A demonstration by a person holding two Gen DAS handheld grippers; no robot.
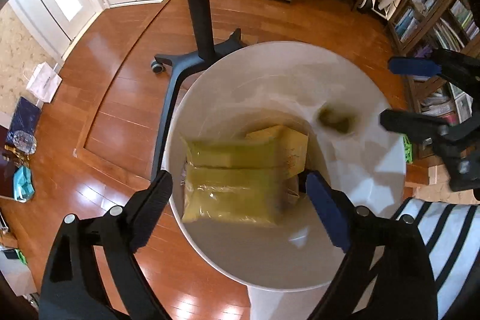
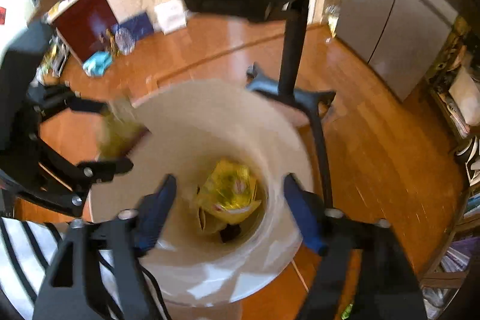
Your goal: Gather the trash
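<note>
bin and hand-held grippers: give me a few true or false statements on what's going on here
1. The white bin stands on a wooden floor. True.
2. The left hand-held gripper is clamped on a green packet. False: its jaws stand apart, and the packet is below them inside the bin, untouched.
3. The right hand-held gripper is over the bin mouth. True.
4. The bin is empty. False: yellow-green wrappers lie in it.
5. A striped rug lies beside the bin. True.
6. The right hand-held gripper is shut. False: its jaws are open.
</note>
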